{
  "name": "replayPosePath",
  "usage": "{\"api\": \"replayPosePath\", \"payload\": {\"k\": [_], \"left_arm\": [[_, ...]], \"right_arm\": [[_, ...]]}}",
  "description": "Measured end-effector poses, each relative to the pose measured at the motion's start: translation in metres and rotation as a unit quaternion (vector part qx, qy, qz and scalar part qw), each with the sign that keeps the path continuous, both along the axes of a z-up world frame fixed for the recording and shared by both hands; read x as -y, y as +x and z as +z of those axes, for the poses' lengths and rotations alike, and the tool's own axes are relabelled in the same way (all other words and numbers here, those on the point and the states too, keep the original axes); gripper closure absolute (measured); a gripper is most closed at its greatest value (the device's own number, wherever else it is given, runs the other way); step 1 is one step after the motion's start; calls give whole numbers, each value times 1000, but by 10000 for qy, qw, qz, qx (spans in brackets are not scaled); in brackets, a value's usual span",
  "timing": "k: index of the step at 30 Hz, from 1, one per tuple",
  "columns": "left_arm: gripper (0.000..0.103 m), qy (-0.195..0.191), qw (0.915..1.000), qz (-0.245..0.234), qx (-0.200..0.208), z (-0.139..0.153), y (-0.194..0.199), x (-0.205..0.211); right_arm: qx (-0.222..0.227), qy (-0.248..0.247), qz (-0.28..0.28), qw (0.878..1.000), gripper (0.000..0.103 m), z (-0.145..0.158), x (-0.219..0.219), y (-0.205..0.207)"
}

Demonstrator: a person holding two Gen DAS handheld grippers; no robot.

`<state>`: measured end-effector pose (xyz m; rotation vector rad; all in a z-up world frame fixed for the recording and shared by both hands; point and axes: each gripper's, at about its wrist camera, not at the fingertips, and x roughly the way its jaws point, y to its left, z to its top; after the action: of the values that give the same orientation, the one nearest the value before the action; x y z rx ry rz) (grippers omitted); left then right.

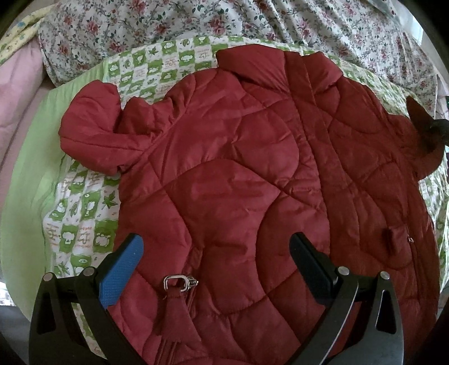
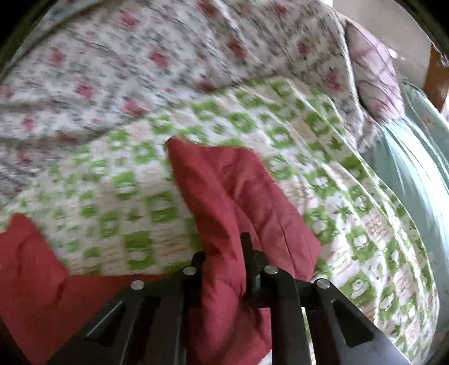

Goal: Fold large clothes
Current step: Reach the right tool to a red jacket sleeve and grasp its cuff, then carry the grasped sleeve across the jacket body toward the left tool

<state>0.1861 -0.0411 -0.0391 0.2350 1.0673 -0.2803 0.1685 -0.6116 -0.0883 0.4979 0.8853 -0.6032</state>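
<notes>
- Left gripper point(image 1: 216, 250) hung over the jacket point(image 1: 252, 168) with jaws spread wide, gripping nothing.
- Just ahead of its fingers lay a metal zipper pull point(image 1: 176, 283).
- Right gripper point(image 2: 224, 252) was clamped on the sleeve point(image 2: 233, 191), cloth bunched between its fingers.
- Beyond both, the jacket lay flat on a green quilt point(image 1: 84, 210).
- Farthest off was a floral blanket point(image 1: 168, 25).

One red quilted jacket point(image 1: 252, 168), two grippers: left gripper point(image 1: 216, 247) above it, right gripper point(image 2: 224, 252) at its sleeve
</notes>
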Motion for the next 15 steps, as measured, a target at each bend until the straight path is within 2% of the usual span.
{"api": "replayPosePath", "payload": {"k": [7,11,15], "left_arm": [[0,-231,9996,18,-134,0,-1,-5],[0,-346,9992,20,-178,3,-2,-12],[0,-490,9986,43,-210,7,-2,-20]], "right_arm": [[827,166,930,9921,90,45,-71,-3],[1137,292,1698,9785,89,60,-135,5],[1282,476,2517,9581,89,64,-204,16]]}}
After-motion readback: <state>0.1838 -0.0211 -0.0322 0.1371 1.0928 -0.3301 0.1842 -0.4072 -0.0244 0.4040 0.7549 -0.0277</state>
